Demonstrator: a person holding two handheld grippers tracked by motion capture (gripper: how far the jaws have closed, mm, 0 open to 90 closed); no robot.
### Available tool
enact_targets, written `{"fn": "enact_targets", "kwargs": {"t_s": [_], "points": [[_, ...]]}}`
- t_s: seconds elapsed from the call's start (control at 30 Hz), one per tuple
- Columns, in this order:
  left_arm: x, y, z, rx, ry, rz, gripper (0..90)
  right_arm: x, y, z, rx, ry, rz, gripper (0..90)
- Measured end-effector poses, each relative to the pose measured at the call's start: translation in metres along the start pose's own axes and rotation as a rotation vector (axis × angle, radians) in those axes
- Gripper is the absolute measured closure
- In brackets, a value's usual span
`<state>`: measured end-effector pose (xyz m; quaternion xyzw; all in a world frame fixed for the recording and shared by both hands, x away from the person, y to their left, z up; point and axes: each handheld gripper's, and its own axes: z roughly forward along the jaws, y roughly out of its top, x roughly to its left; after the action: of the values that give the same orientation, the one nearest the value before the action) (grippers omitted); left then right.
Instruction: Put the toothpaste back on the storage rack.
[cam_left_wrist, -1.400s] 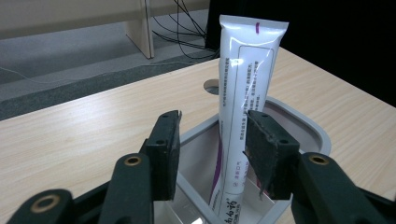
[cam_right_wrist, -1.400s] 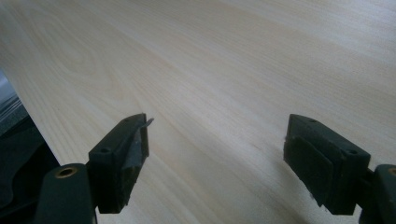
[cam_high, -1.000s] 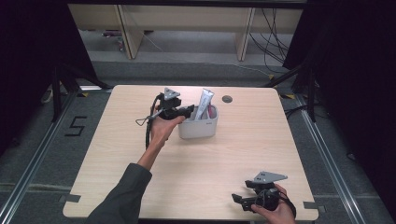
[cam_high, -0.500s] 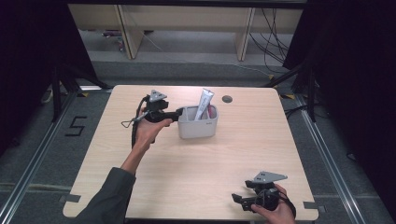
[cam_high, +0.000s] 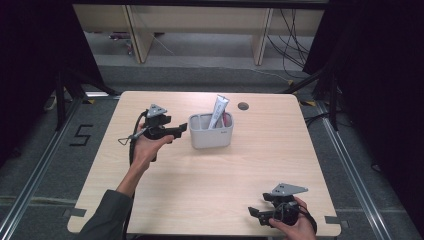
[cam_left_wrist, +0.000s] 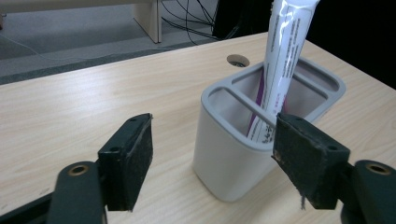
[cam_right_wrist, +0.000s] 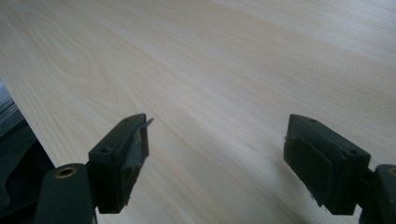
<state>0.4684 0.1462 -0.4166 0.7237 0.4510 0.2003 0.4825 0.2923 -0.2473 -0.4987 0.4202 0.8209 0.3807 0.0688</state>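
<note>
1. Big change: the left gripper (cam_high: 176, 132) has backed off from the grey holder (cam_high: 211, 131). A second ago it was right up at the holder's rim beside the tube; now it sits just off the holder's 9 o'clock side, not touching it.

2. Its jaws have just been opening, and in the left gripper view they stand wide apart with nothing between the pads, just the holder's near wall (cam_left_wrist: 224, 154) showing in the gap further off.

3. The white tube (cam_high: 219, 112) stands in the holder, leaning toward 1 o'clock, its top poking well above the rim. In the left gripper view it's in a compartment behind a divider (cam_left_wrist: 280, 56).

4. My read: that's a drop-off done. Tube's in, grip's released, hand's pulling clear. The tube stays leaning on its own, so it looks settled.

5. The right gripper (cam_high: 256, 214) hasn't budged, parked at the table's (cam_high: 250, 170) 5 o'clock corner, jaws spread, bare wood (cam_right_wrist: 215, 93) between them.
</note>
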Motion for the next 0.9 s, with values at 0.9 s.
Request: {"fn": "enact_targets", "kwargs": {"t_s": [0.9], "points": [[0.011,-0.052,-0.031,-0.014,-0.035,-0.012,18.6,-0.001,0.0,0.002,-0.007,-0.006,-0.024,23.0]]}}
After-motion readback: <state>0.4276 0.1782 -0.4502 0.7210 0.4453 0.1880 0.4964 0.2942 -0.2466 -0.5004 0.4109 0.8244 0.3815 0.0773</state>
